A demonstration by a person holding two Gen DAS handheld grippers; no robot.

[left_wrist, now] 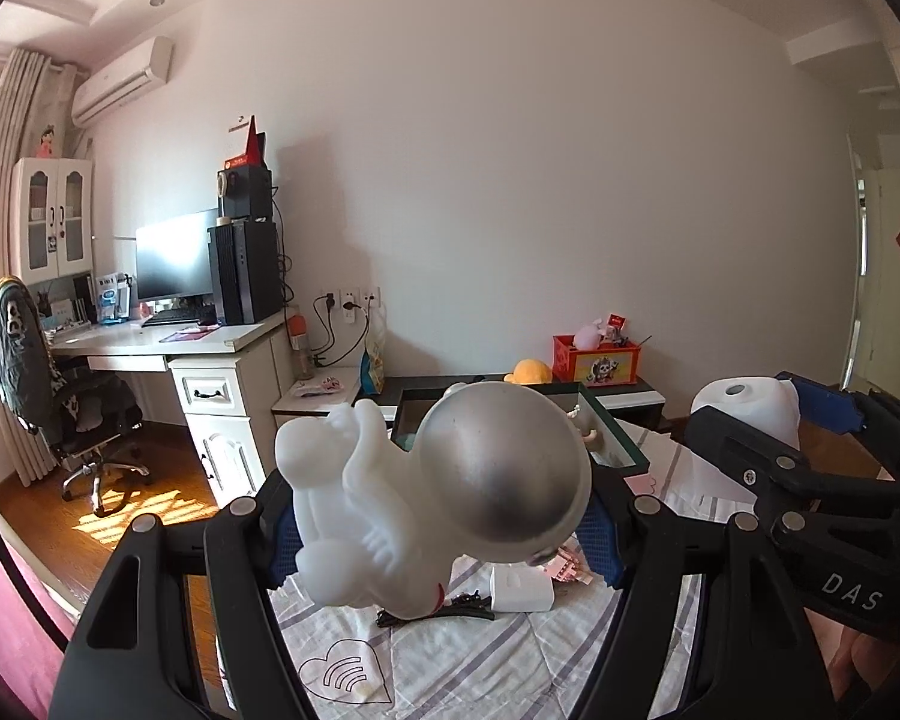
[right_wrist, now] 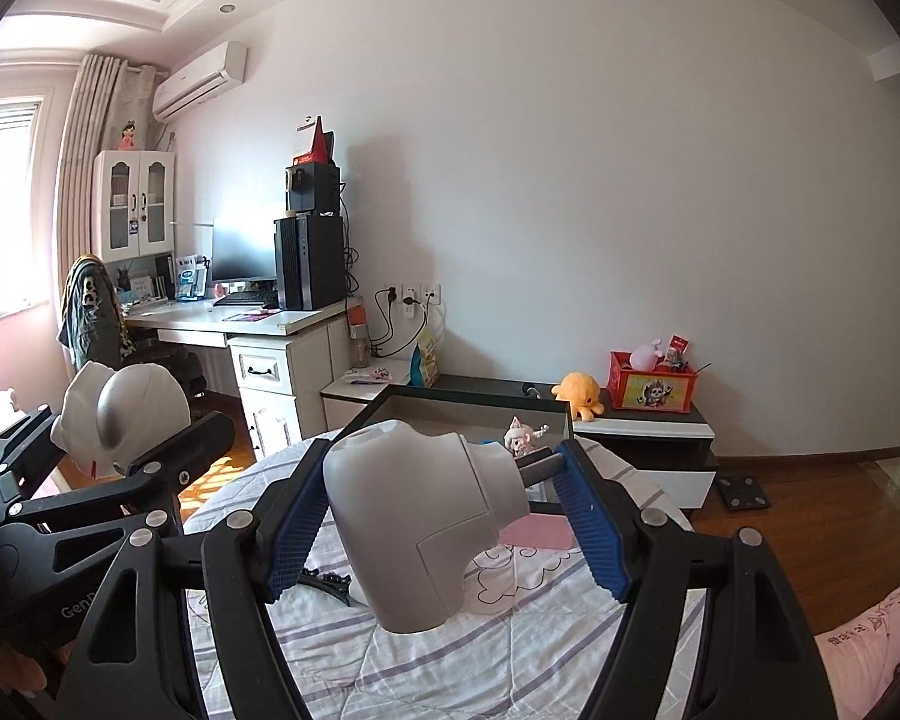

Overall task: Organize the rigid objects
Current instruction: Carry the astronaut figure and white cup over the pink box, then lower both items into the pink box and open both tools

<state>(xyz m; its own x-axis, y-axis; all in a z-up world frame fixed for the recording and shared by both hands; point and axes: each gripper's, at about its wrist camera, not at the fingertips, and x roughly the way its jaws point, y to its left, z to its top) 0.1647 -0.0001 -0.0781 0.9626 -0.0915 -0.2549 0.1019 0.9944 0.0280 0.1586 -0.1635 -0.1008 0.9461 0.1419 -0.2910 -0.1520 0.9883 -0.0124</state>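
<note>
- Far left, away from the work: a desk (right_wrist: pixel 234 315) with a monitor and computer tower, and a chair with clothing draped on it. None of this looks to be part of the tidying.
- The left tool (left_wrist: pixel 444 531) is clenched on a white astronaut figure (left_wrist: pixel 390 510) with a silver helmet, carried in the air above the bed (left_wrist: pixel 450 660). The blue pads press both of its sides. In the right wrist view the same figure shows at the left edge.
- On the striped bedsheet under it lie a white charger block (left_wrist: pixel 519 591), a small pink piece and a dark hair clip (left_wrist: pixel 468 615), all loose and not yet sorted.
- Ahead, in the middle, a dark open box (right_wrist: pixel 480 405) stands at the far end of the bed. A small doll figure (right_wrist: pixel 522 438) appears to sit in it, so I judge that at least one thing is already put away.
- The right tool (right_wrist: pixel 444 516) grasps a grey-white massage-gun-shaped device (right_wrist: pixel 420 516), also lifted clear of the sheet, its nozzle end toward the box.
- A pink flat item (right_wrist: pixel 537 531) lies on the bed just beyond it.
- Far right, a low cabinet carries an orange plush (right_wrist: pixel 579 393) and a red bin (right_wrist: pixel 651 390).
- My judgement: midway. Two things are in hand and need placing, and several small ones remain on the bed.
</note>
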